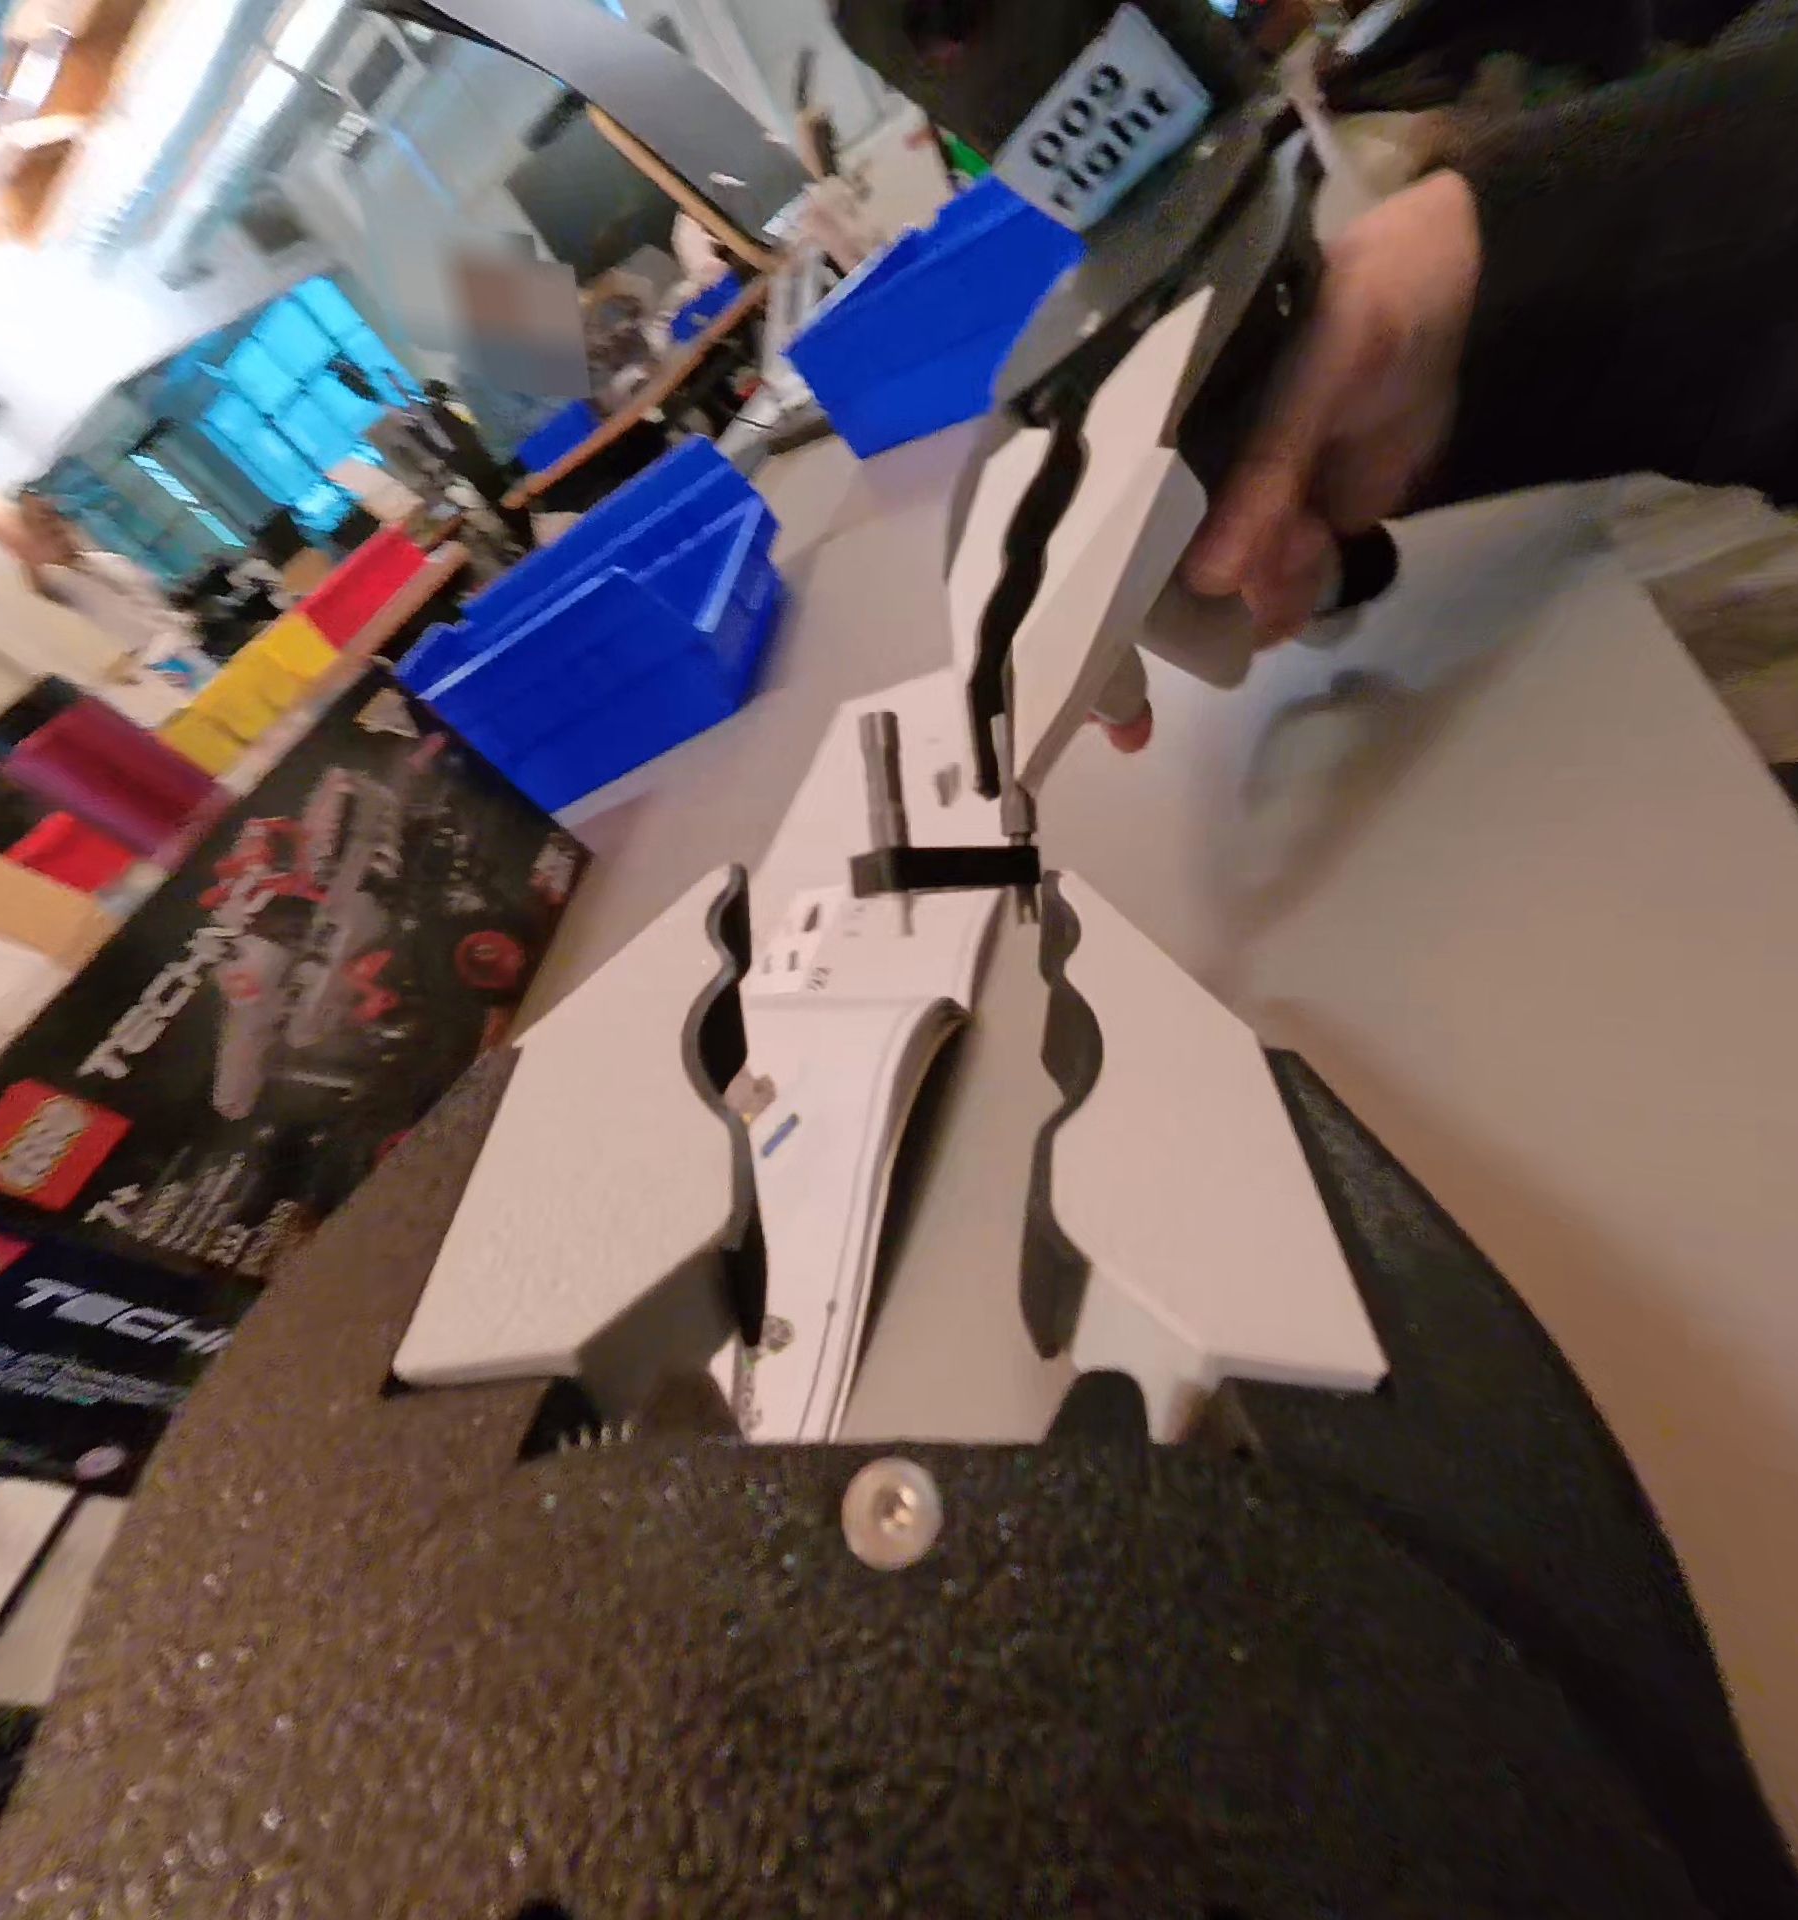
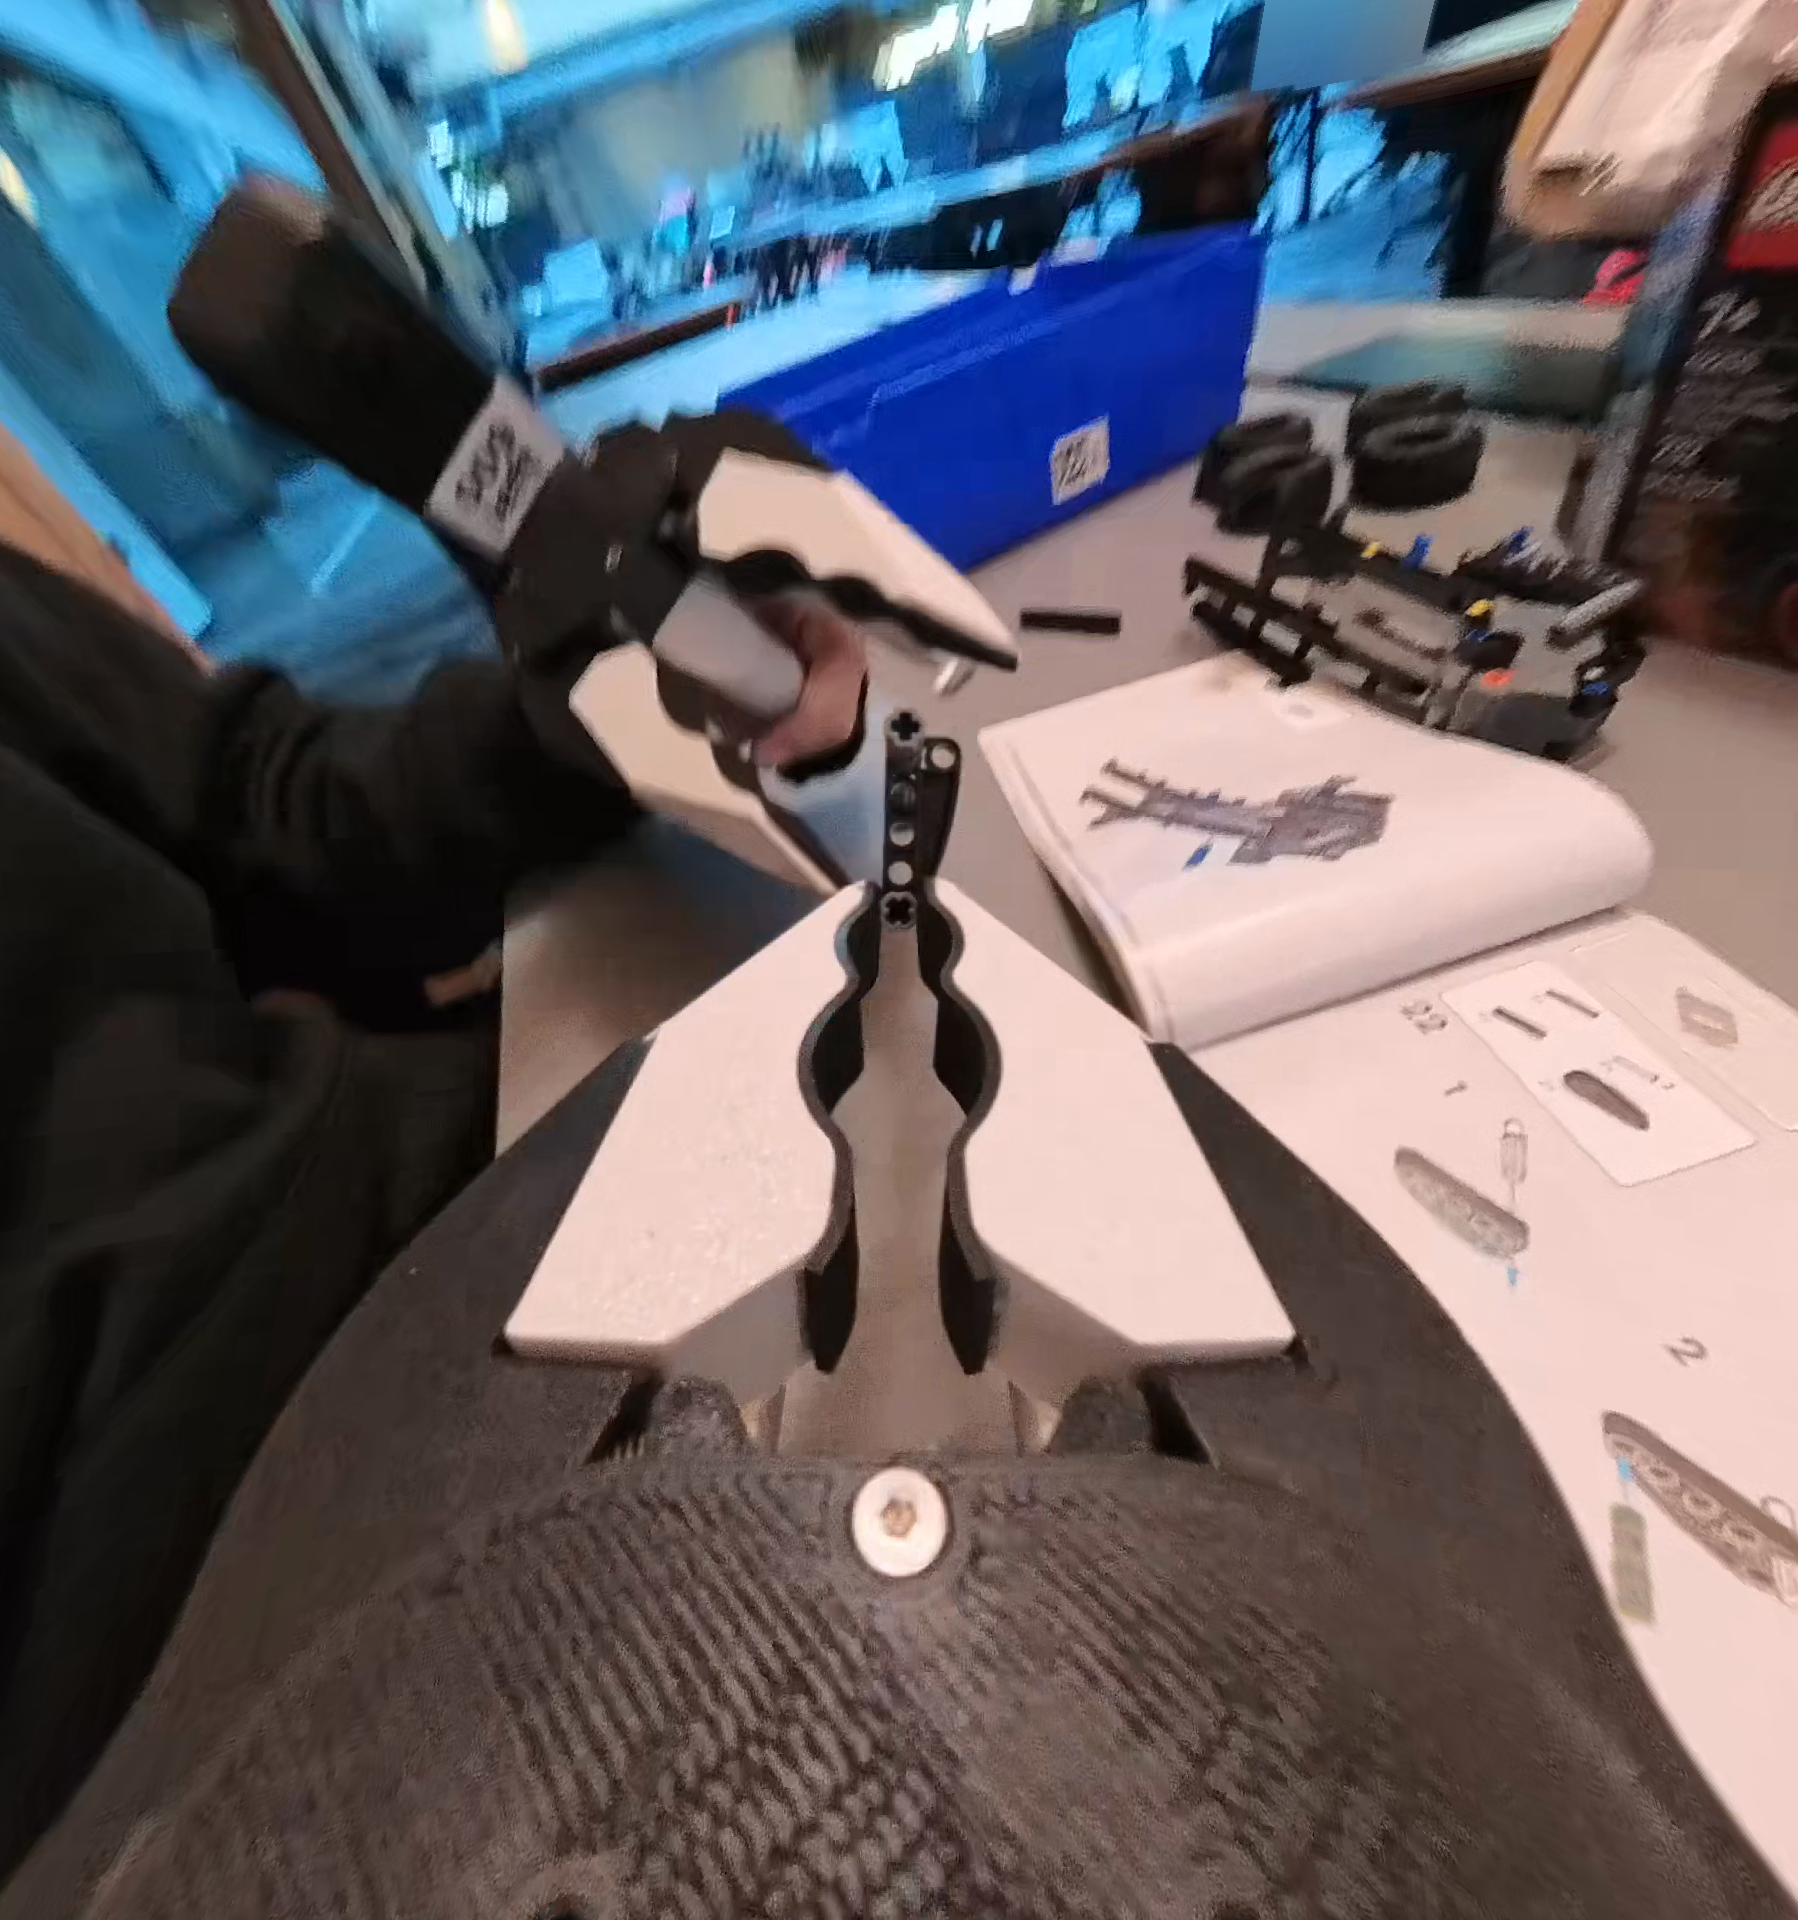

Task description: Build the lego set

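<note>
Grey table [image 2: 1134,582], right tool [image 2: 900,904] pinching black holed beam [image 2: 903,821]

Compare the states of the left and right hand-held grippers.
The left hand-held gripper is open, its fingers wide apart; the right hand-held gripper is shut. The left holds nothing; the right pinches the end of a black beam. Both have white fingers with wavy black pads.

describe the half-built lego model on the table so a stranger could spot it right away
Start at the open white instruction booklet on the grey table. Just behind it, before the blue bin, sits the half-built lego model: a low black and grey frame. Unlike the two loose black tyres behind it, it is long and studded with small coloured pins.
</note>
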Tool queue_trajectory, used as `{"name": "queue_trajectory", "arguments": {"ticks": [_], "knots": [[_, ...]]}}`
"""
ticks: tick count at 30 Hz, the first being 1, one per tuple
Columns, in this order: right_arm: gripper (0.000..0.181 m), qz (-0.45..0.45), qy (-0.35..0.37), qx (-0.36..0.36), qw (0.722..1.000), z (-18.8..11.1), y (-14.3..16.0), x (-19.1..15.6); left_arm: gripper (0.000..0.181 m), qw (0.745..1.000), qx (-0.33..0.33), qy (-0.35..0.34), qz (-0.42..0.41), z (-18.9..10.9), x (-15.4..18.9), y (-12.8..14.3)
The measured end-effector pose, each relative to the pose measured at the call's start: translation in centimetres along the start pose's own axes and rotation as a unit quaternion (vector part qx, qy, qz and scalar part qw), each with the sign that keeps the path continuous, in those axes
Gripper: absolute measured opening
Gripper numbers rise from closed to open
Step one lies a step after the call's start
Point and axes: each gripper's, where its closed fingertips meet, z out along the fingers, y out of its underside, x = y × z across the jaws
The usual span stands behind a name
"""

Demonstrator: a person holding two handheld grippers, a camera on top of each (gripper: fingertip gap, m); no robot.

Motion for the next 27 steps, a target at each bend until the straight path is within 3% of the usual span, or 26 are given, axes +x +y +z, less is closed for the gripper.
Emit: {"name": "queue_trajectory", "arguments": {"ticks": [2, 4, 11, 14, 17, 22, 24, 26, 27], "knots": [[0.004, -0.005, -0.013, -0.041, 0.999, -0.2, 1.1, -0.5, 0.054, 0.999, -0.018, 0.047, 0.008, -0.4, 1.1, 0.3], [0.005, -0.002, -0.015, -0.059, 0.998, 0.0, 1.5, -0.8, 0.052, 0.996, -0.047, 0.052, 0.048, -0.6, 1.4, 0.9], [0.004, 0.12, -0.045, -0.034, 0.991, -0.1, 1.0, -0.8, 0.043, 0.94, -0.098, -0.029, 0.325, -0.4, 1.5, -0.2], [0.004, 0.171, -0.049, -0.011, 0.984, -0.3, 0.7, -0.3, 0.026, 0.911, -0.09, -0.068, 0.397, -0.1, 1.6, -0.8], [0.004, 0.183, -0.057, -0.019, 0.981, -0.4, 1.1, -0.3, 0.004, 0.896, -0.088, -0.069, 0.429, 0.4, 2.3, -0.8], [0.005, 0.186, -0.059, -0.051, 0.98, -0.1, 2.2, -0.5, 0.0, 0.887, -0.119, -0.055, 0.443, 0.9, 2.7, 0.2], [0.004, 0.188, -0.053, -0.06, 0.979, -0.2, 2.7, -0.3, 0.005, 0.892, -0.141, -0.037, 0.428, 0.6, 2.8, 0.6], [0.004, 0.195, -0.055, -0.05, 0.978, -0.3, 2.4, -0.1, 0.027, 0.894, -0.155, -0.015, 0.419, 0.2, 3.0, 0.8], [0.004, 0.2, -0.062, -0.044, 0.977, -0.4, 2.2, -0.3, 0.029, 0.896, -0.159, -0.005, 0.415, 0.1, 3.2, 0.9]]}}
